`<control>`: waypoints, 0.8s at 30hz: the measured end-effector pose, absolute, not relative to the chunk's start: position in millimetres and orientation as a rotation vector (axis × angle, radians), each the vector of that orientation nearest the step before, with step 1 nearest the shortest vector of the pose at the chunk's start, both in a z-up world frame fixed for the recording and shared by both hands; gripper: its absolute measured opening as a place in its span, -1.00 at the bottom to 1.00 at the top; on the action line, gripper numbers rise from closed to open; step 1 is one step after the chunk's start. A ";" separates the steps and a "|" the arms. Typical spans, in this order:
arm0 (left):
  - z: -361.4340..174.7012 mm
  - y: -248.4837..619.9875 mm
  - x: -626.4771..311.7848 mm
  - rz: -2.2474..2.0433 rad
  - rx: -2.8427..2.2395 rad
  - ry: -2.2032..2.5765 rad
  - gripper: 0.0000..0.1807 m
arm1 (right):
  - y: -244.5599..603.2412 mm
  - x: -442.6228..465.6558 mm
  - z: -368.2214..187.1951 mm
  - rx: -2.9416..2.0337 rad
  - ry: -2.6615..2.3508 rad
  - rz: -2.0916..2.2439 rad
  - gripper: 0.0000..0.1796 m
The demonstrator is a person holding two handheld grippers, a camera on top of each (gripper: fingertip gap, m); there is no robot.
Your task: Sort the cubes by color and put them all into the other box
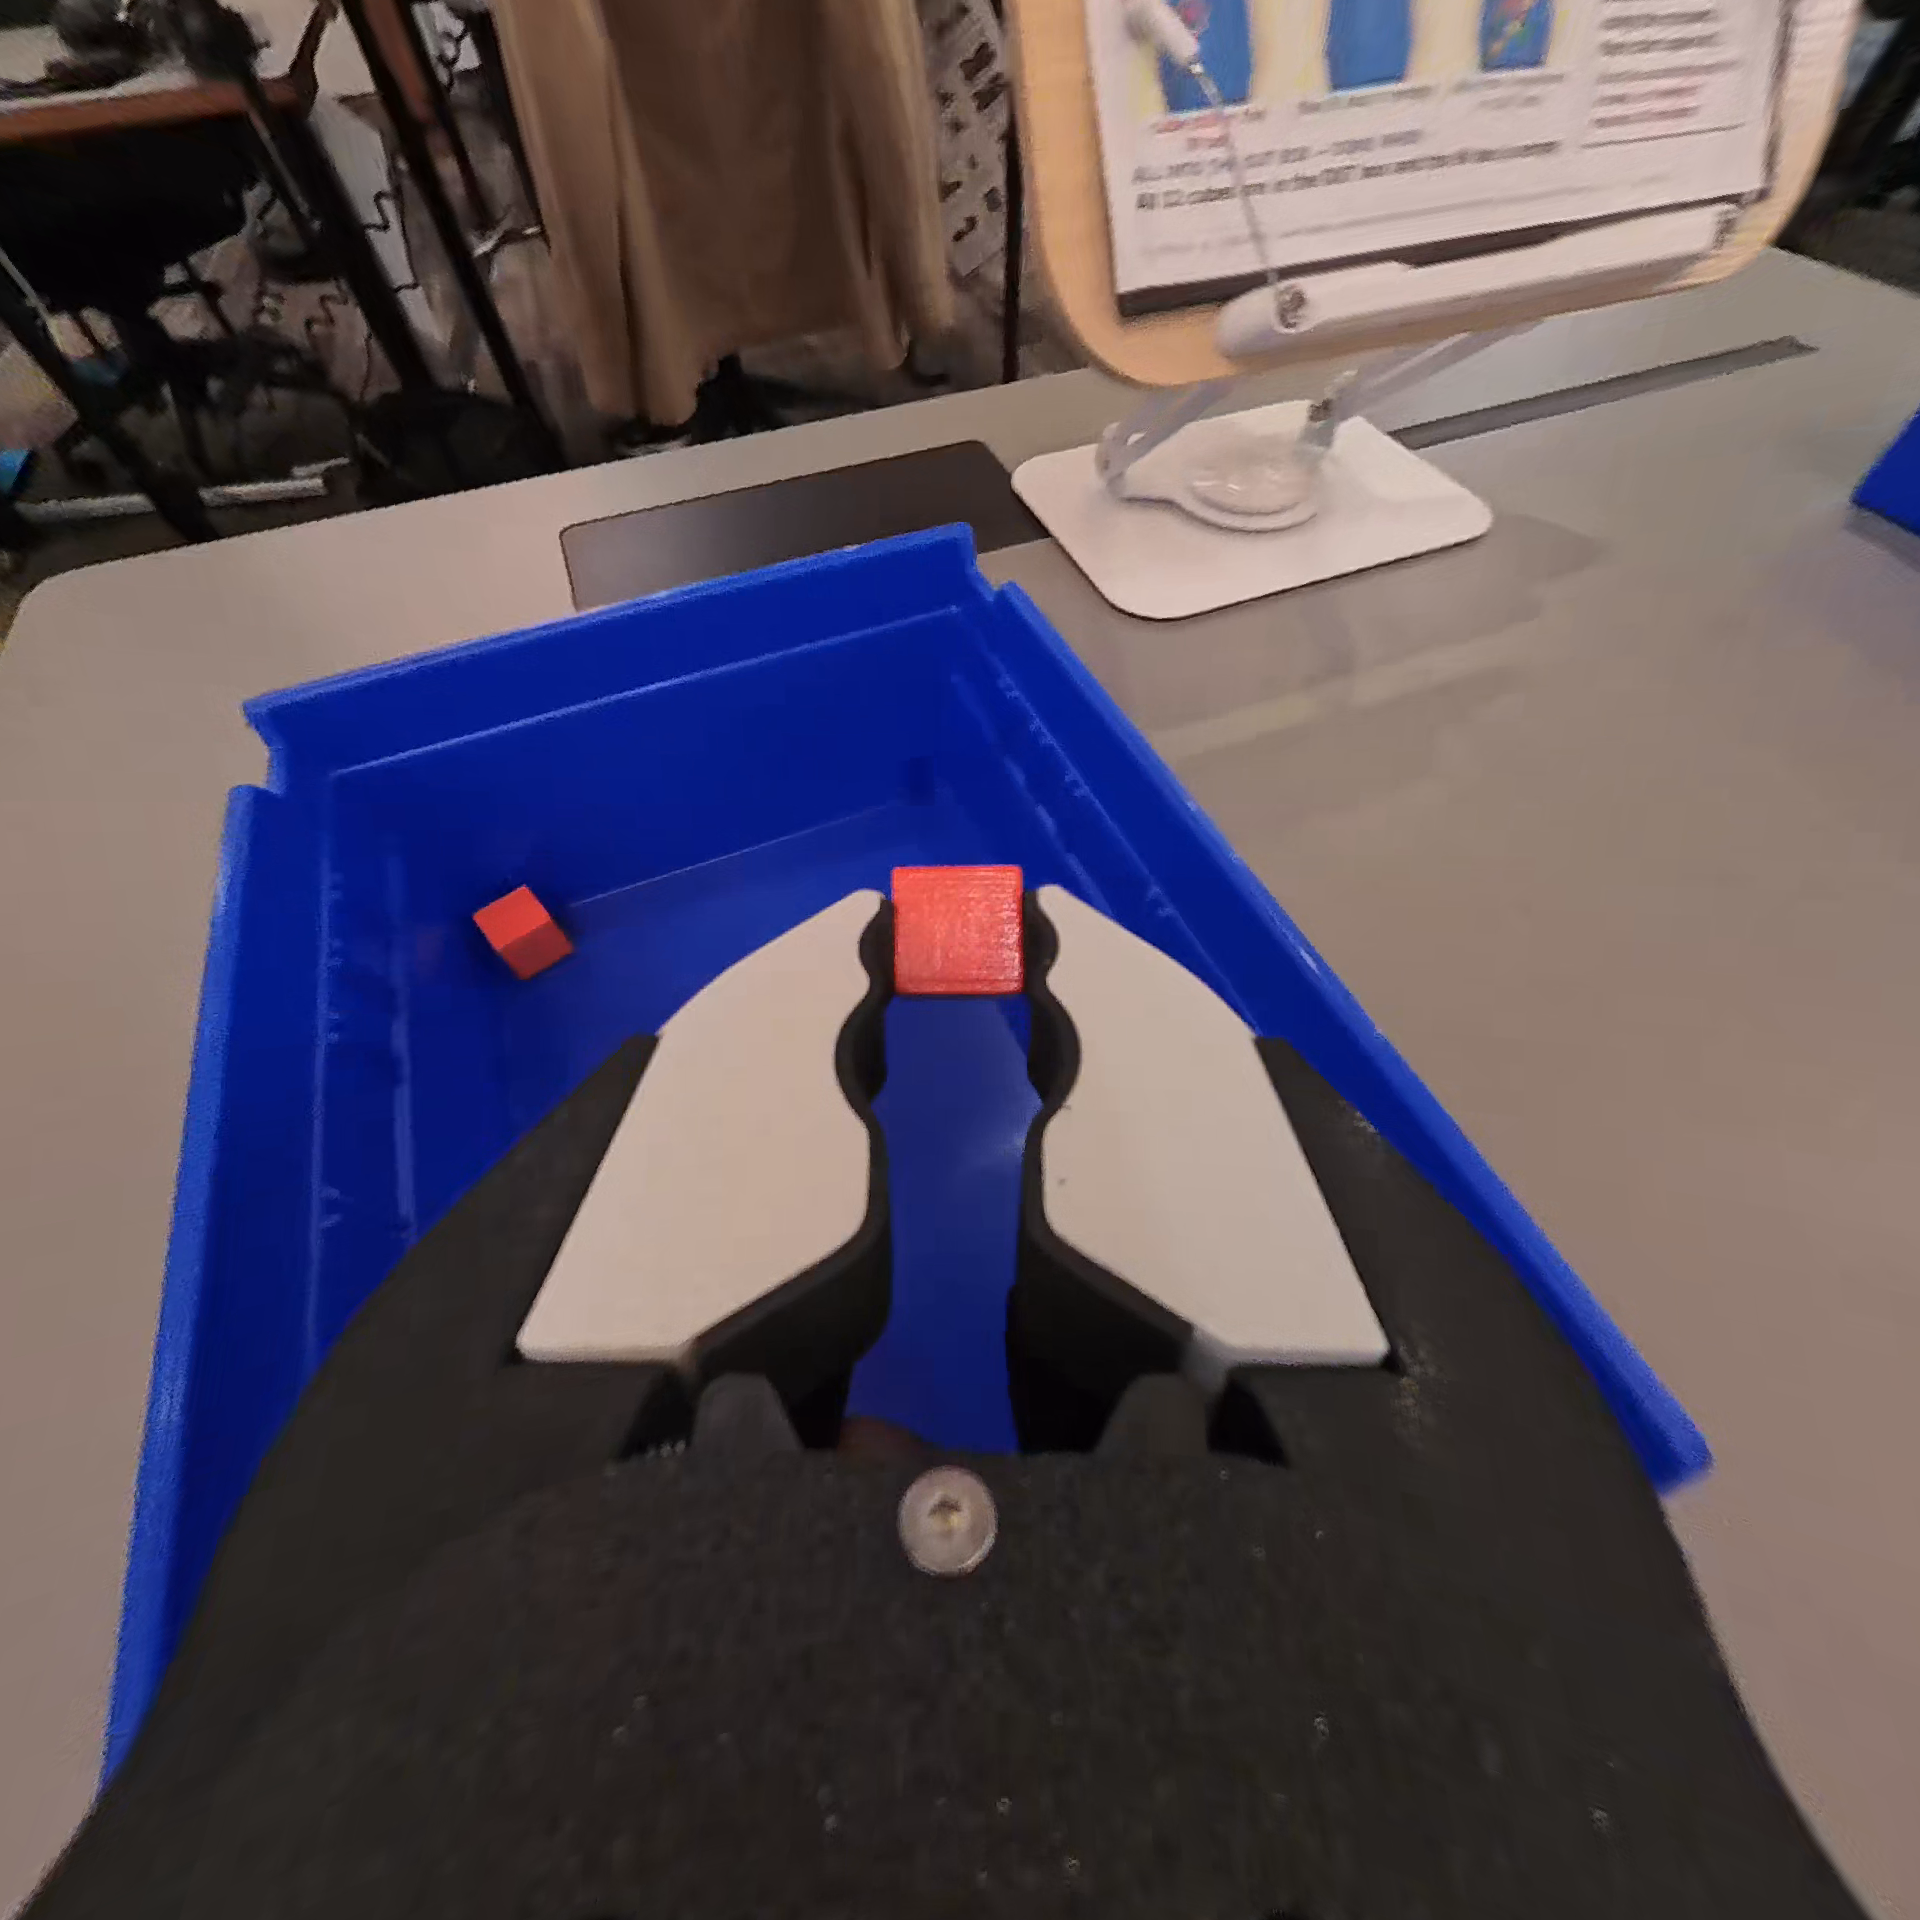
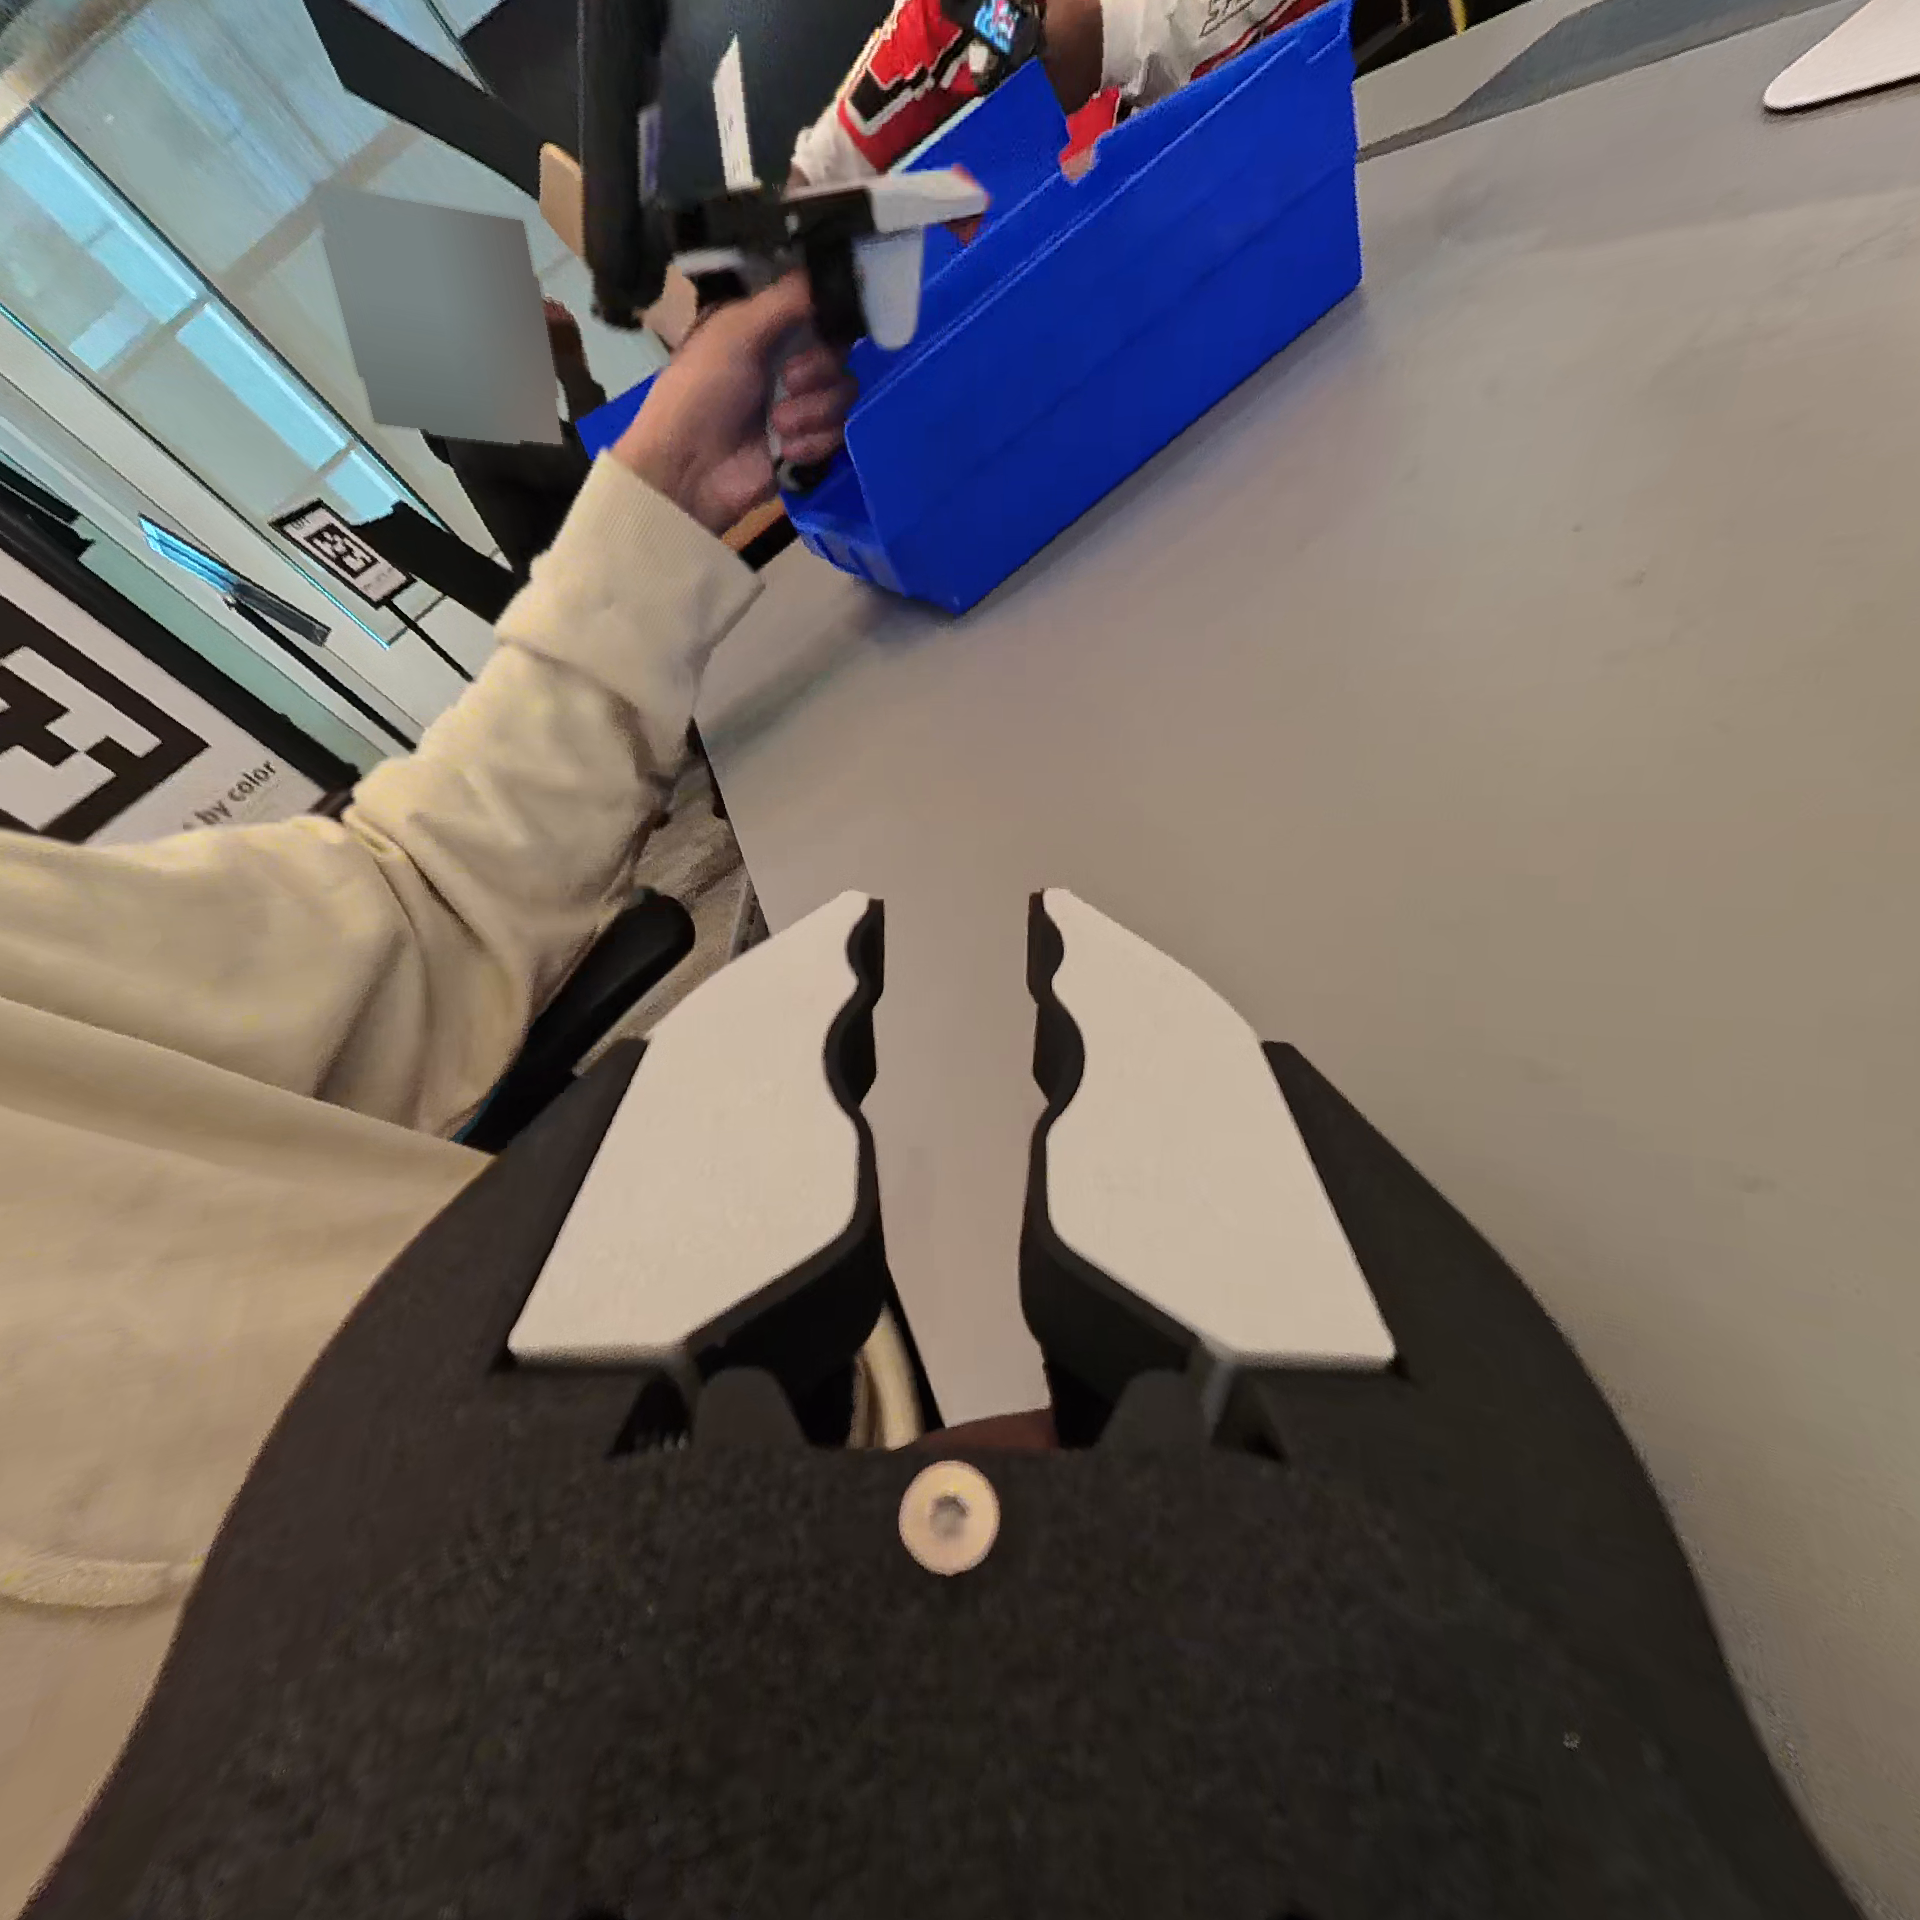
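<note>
Left hand-held gripper (image 1: 958,935) pinches red cube (image 1: 958,932) over blue box (image 1: 623,665); early release could bounce it. Right hand-held gripper (image 2: 956,935) spread, empty.

Your right gripper (image 2: 956,914) hovers empty, jaws apart, over the grey table (image 2: 1455,831), well short of the blue box (image 2: 1091,395).

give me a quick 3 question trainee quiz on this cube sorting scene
1. True or false: the left gripper holds a red cube over the blue box.
2. How many red cubes lie loose on the box floor? A) none B) one C) three
3. Fill in: the right gripper hangs over the bare grey ____, jaws apart and empty.

Key: 1 true; 2 B, the loose cube near the left wall; 3 table.
</note>
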State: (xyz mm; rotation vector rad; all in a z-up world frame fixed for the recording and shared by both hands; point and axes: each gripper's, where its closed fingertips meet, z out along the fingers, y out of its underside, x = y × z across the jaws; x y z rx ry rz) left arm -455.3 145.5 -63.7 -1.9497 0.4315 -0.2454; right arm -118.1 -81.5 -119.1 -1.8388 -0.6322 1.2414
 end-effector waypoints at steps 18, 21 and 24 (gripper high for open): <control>2.9 -3.2 -193.5 -0.954 -1.249 1.215 -0.75 | -16.9 -179.8 -2.6 -1.383 -0.160 2.589 -0.47; -11.0 -14.0 -162.4 -0.946 -1.228 1.307 -0.75 | -15.1 -185.1 -4.0 -1.332 -0.132 2.670 -0.50; -27.2 -12.4 -150.4 -0.878 -1.254 1.319 -0.75 | -15.7 -176.8 -12.8 -1.353 -0.140 2.640 -0.75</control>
